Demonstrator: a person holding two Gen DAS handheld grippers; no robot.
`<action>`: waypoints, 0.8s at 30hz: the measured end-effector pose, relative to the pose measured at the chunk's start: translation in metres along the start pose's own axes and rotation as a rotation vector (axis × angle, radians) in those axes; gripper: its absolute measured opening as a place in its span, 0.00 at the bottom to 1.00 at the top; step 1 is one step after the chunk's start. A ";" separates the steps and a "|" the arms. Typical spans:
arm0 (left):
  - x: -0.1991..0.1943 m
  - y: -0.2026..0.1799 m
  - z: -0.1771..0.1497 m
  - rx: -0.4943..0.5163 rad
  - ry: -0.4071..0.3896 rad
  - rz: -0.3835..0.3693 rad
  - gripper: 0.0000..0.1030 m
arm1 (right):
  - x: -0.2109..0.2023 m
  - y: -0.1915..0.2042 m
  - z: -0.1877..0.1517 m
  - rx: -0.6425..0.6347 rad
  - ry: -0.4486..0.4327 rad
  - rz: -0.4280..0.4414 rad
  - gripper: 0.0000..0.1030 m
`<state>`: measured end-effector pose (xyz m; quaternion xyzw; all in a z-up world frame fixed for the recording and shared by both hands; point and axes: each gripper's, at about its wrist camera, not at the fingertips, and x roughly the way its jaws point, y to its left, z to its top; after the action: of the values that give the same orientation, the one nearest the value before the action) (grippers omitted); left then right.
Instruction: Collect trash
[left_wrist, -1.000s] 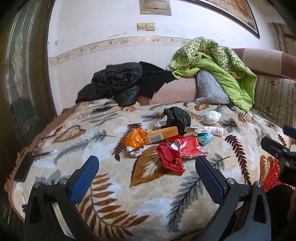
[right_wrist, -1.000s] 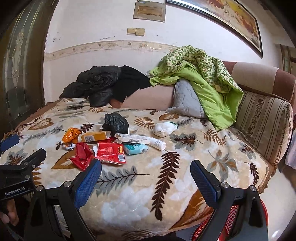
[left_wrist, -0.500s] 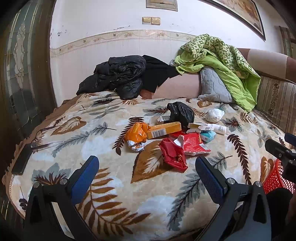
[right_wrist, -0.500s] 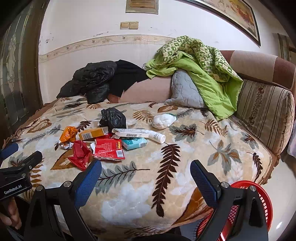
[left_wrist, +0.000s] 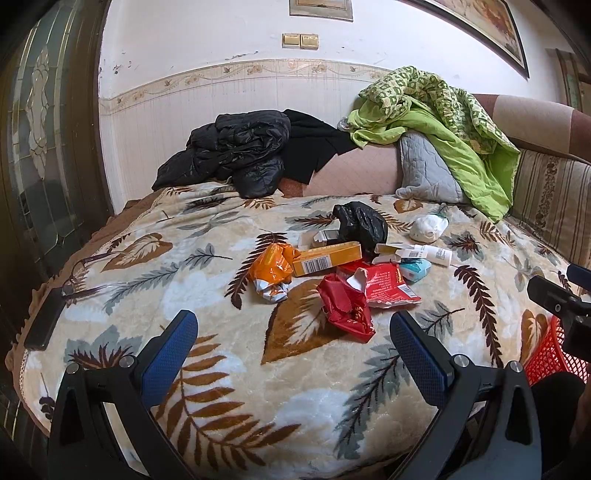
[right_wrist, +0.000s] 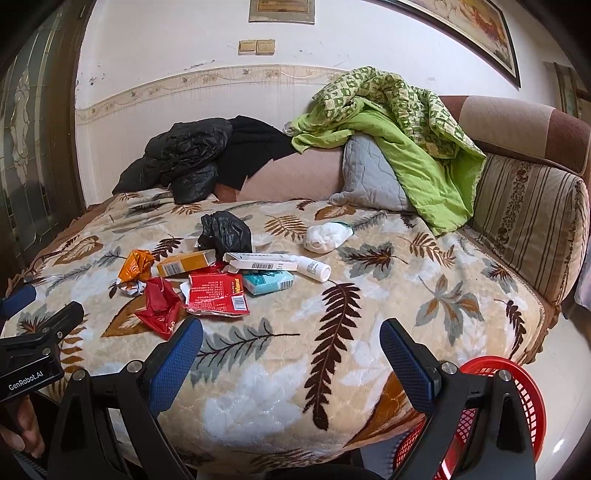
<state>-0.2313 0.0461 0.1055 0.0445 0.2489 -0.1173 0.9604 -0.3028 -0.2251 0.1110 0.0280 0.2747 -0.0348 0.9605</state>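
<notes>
On the leaf-patterned bed cover (left_wrist: 207, 373), toward its middle, lies one cluster of trash, well short of the near edge. From the left: one crumpled orange wrapper (left_wrist: 272, 266); one yellow-orange carton (left_wrist: 327, 258), its long axis running left to right and rising slightly toward the right; two red wrappers, a crumpled one (left_wrist: 345, 307) nearest the front edge and a flatter one (left_wrist: 386, 287) just beside it; one black plastic bag (left_wrist: 360, 226) behind the carton; one long white box (right_wrist: 263, 261) lying crosswise; one teal packet (right_wrist: 269, 281); one white tube (right_wrist: 313, 267) pointing toward the right front; one white wad (right_wrist: 327, 233) apart, nearer the pillow (right_wrist: 367, 179). The left gripper (left_wrist: 293, 338) hangs released, jaws spread wide, over the front edge; the right gripper (right_wrist: 291, 345) is likewise spread and holds nothing. One red basket (right_wrist: 519, 391) stands below the bed's right front corner.
</notes>
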 end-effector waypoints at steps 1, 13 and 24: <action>0.000 0.000 0.000 0.000 0.000 0.001 1.00 | -0.001 -0.001 -0.001 -0.001 -0.002 0.002 0.96; 0.000 0.000 0.000 0.001 0.000 0.001 1.00 | 0.000 -0.002 -0.004 -0.005 -0.005 0.003 0.96; 0.000 -0.001 0.000 0.002 0.001 0.001 1.00 | -0.001 -0.003 -0.005 -0.008 -0.006 0.001 0.96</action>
<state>-0.2315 0.0456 0.1057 0.0455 0.2491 -0.1172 0.9603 -0.3071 -0.2280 0.1069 0.0240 0.2721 -0.0332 0.9614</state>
